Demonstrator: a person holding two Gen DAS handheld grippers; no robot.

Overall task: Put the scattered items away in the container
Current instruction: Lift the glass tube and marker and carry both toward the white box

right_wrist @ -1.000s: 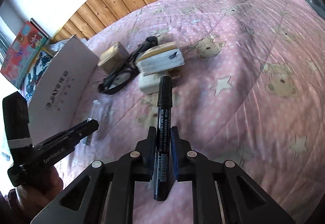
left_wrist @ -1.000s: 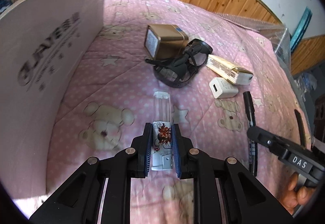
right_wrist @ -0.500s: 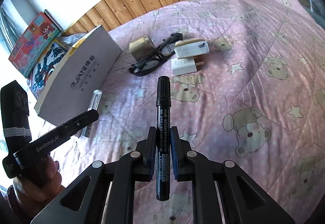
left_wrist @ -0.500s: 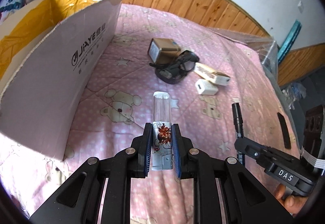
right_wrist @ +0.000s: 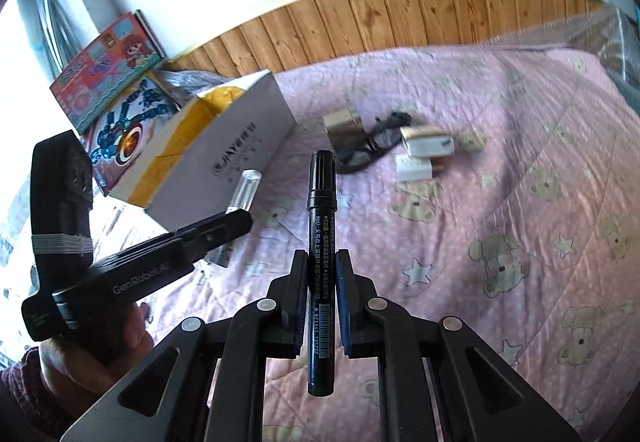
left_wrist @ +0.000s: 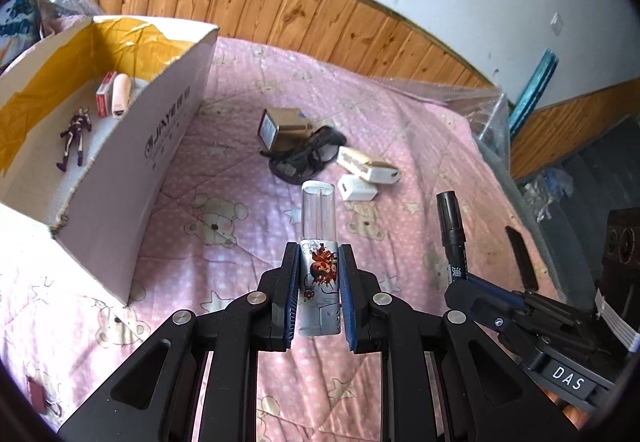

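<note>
A: Gripping what, the left gripper [left_wrist: 319, 280]?
B: Its jaws clamp a clear tube [left_wrist: 318, 238], raised right of the cardboard box [left_wrist: 160, 129].
A: And the right gripper [right_wrist: 322, 278]?
B: Closed on a black marker [right_wrist: 320, 242], above the pink quilt [right_wrist: 500, 201].

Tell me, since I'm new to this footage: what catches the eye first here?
Both grippers are loaded: the left gripper clamps a clear tube with a red print, and the right gripper a black marker. To the left, the open cardboard box already holds a toy figure; a small pile remains on the pink quilt.
</note>
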